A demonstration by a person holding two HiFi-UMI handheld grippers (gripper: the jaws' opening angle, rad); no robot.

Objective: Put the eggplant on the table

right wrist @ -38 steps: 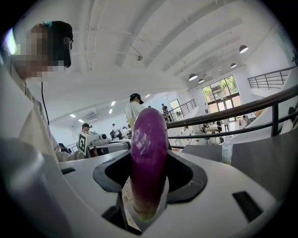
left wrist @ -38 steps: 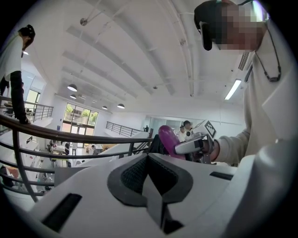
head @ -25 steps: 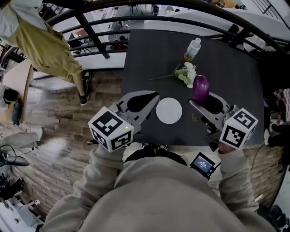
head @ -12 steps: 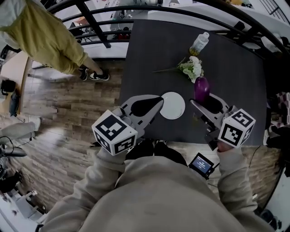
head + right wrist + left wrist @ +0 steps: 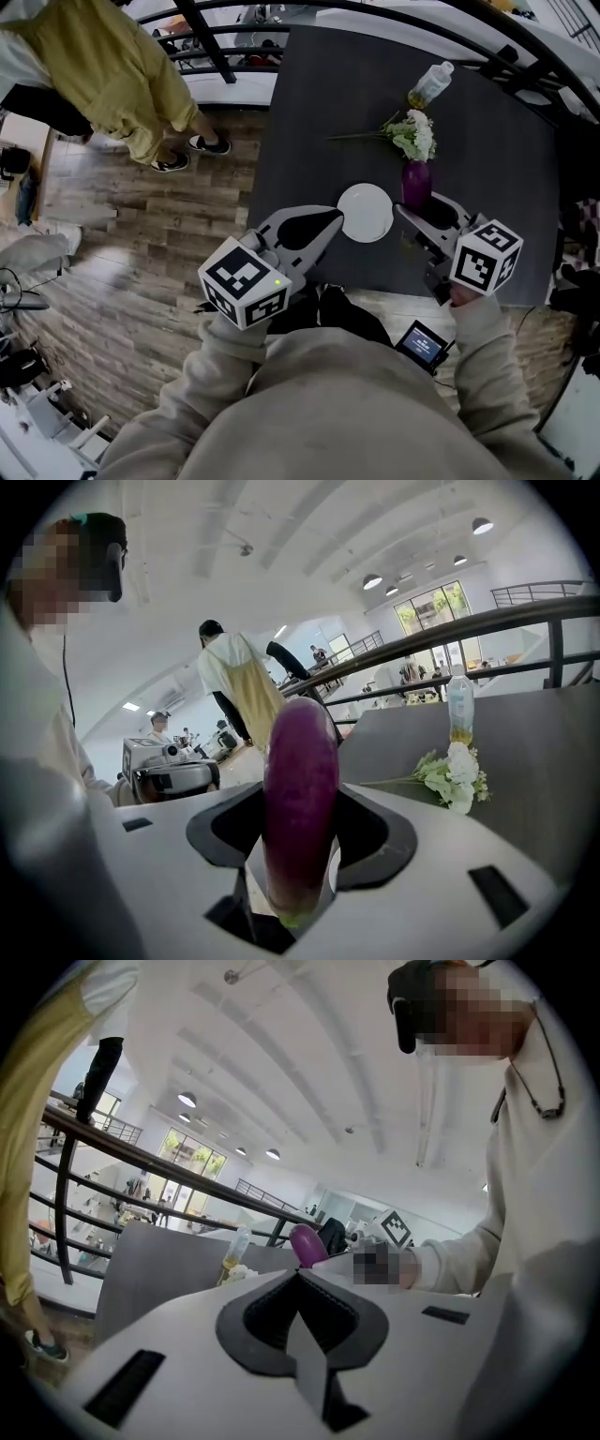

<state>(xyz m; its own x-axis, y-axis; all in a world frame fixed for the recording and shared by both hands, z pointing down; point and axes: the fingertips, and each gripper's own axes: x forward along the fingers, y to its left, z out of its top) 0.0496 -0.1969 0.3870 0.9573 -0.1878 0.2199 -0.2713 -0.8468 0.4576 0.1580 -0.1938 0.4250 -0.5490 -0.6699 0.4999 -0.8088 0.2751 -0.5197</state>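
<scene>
Right gripper view: right gripper [image 5: 300,803] holds eggplant [image 5: 300,752], apparently upright.

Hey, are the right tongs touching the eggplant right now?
Touching. The right gripper view shows the right tongs closed on the eggplant, both jaws pressing its sides as it stands upright between them.

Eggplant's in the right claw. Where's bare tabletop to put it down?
Widest bare patch: the far left of the table, bordered by the plate, the flowers and the table's left edge. Also bare: right of the eggplant and flowers, toward the right edge. Crowded: the bottle, flowers, plate line.
</scene>
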